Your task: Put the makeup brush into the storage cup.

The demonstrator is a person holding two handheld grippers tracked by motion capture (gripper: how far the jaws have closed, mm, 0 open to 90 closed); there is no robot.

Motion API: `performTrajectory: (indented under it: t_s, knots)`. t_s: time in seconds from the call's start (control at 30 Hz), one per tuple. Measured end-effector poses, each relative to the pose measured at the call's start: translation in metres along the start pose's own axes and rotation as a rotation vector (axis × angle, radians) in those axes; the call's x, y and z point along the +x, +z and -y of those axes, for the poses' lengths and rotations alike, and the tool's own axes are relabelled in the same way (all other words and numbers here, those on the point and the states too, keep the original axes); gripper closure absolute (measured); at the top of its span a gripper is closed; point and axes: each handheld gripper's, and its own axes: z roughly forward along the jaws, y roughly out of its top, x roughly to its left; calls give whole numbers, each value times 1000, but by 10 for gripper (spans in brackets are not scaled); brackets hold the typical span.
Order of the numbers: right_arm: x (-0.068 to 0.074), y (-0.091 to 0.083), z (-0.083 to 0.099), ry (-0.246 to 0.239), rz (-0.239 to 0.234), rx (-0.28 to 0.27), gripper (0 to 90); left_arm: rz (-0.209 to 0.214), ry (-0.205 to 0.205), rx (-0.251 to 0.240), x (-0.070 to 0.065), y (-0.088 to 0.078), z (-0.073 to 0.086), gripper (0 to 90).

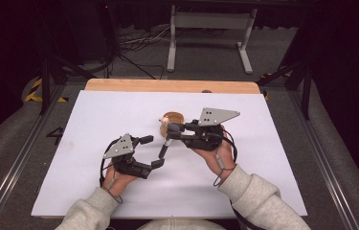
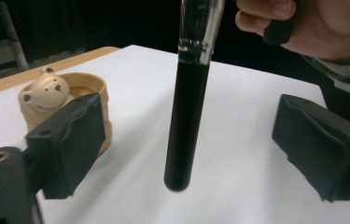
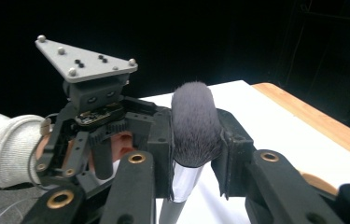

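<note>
- Dark curtains ring the room, and cables and a grey metal stand (image 1: 210, 33) sit on the floor beyond the far edge of the counter (image 1: 119, 191), which wears a white sheet over its wooden top.
- Right tongs (image 1: 171, 128) have it! Their jaws are clamped tight on the makeup brush (image 1: 164, 147), gripping it right at the silver collar below the bristles.
- From the right gripper view, the grey bristle head (image 3: 195, 123) pokes up between the two black jaws, squeezed on both sides, with the shiny collar (image 3: 184, 179) just beneath.
- Black handle (image 2: 186, 126) hangs down and slightly leftward from that grip, its rounded end close above the white sheet; whether it touches, I cannot tell.
- Left tongs (image 1: 152, 152) stand wide open now, one jaw on each side of the handle's lower end, neither pad pressing on it.
- In the left gripper view the handle stands upright between the spread jaws with clear gaps on either side.
- Near the middle of the counter, just beyond the brush, sits a small tan holder (image 1: 172, 120) with a little bear head (image 2: 45, 91) on its rim.
- Holder is round and open-topped, just far of the right tongs' tips in the high view.
- Person's grey sleeves (image 1: 256, 196) come in from the near edge, one hand on each tool, the right hand (image 1: 218, 158) raised a bit above the sheet.
</note>
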Motion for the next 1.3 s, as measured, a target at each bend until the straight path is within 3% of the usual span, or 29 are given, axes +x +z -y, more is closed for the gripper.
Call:
performTrajectory:
  t_s: [0.37,1.3]
  knots:
    - [-15,-4,-23,-13,65,24,711,-31,-14,6,5,-6,1,34]
    - [-54,-1,-43,3,273,45,712,-68,-17,24,10,-11,4,23]
